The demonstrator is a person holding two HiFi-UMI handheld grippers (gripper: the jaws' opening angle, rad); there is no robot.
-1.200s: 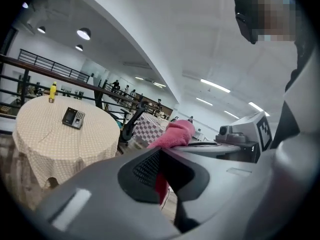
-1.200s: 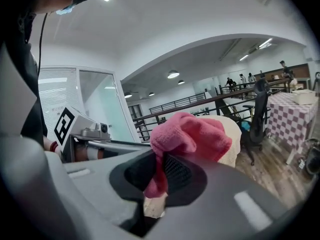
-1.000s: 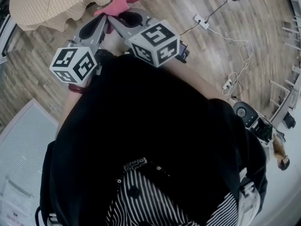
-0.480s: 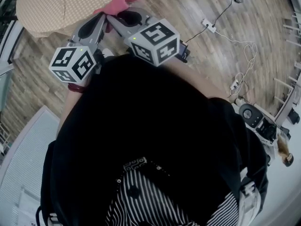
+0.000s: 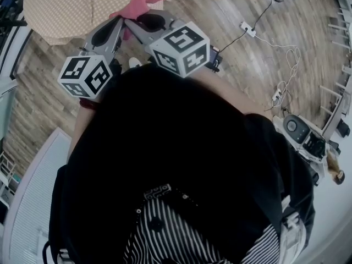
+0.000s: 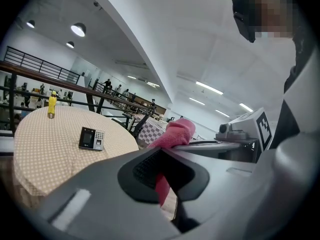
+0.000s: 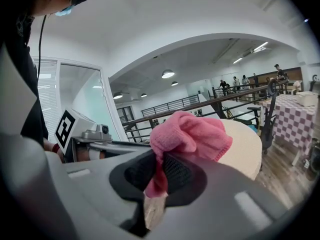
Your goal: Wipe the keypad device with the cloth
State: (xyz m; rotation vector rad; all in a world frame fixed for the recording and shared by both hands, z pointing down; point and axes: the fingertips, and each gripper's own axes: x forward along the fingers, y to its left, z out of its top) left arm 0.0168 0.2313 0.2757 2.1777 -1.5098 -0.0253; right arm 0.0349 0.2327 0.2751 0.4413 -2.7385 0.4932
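Though head view misses it, left gripper view shows keypad device (image 6: 91,138) on table (image 6: 45,151). Left gripper (image 6: 161,176), right gripper (image 7: 159,173) both pinch cloth (image 7: 192,134).

**Fuzzy pink pile against matt grey plastic**

The cloth (image 7: 192,134) is pink and matt, with a soft, fuzzy pile and a stitched hem. The right gripper (image 7: 159,179) has a smooth, matt grey plastic shell. Its fingers (image 7: 180,174) carry black pads with a fine, rubbery-looking grid texture. The left gripper (image 6: 163,183) looks the same: matt grey plastic with black textured pads. The marker cube (image 5: 180,48) is matt white with black print. A beige woven covering with small dots lies over the bench (image 6: 40,159). The keypad device (image 6: 91,138) has a glossy dark face in a silvery casing. The floor (image 5: 236,54) is wood plank with a faint sheen.
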